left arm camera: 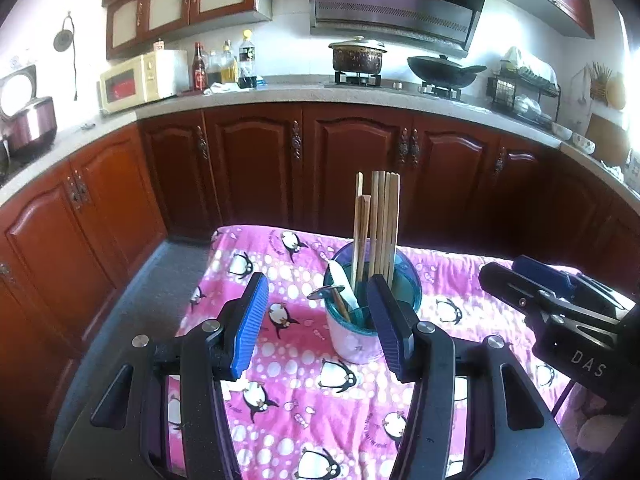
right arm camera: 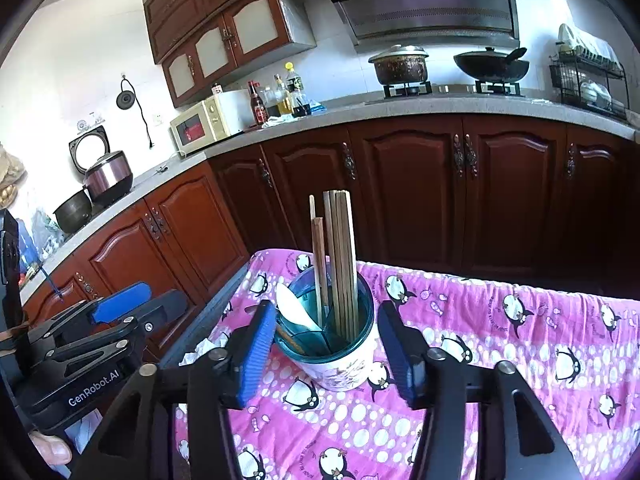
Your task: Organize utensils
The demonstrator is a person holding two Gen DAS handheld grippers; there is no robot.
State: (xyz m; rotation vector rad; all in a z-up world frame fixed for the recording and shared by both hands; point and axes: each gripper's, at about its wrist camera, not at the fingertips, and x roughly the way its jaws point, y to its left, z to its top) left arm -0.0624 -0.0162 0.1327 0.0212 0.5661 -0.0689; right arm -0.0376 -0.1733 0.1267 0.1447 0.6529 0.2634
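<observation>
A white utensil holder with a teal divided insert point(left arm camera: 356, 340) point(right arm camera: 344, 364) stands on the pink penguin cloth. Several wooden chopsticks point(left arm camera: 382, 224) point(right arm camera: 340, 256) stand upright in it, with a white spoon point(left arm camera: 340, 280) point(right arm camera: 294, 308) and a metal utensil point(left arm camera: 326, 293) leaning at its left. My left gripper point(left arm camera: 316, 300) is open and empty, its fingers in front of the holder. My right gripper point(right arm camera: 326, 328) is open and empty, one finger on each side of the holder, just short of it. Each gripper shows in the other's view point(left arm camera: 560, 300) point(right arm camera: 100, 320).
The pink cloth point(left arm camera: 304, 412) point(right arm camera: 520, 344) covers a small table with its far edge near brown cabinets point(left arm camera: 352, 168). The counter behind carries a microwave point(left arm camera: 138, 80), bottles, a pot point(left arm camera: 357, 56), a wok point(left arm camera: 444, 68) and a dish rack. A rice cooker point(right arm camera: 108, 176) stands left.
</observation>
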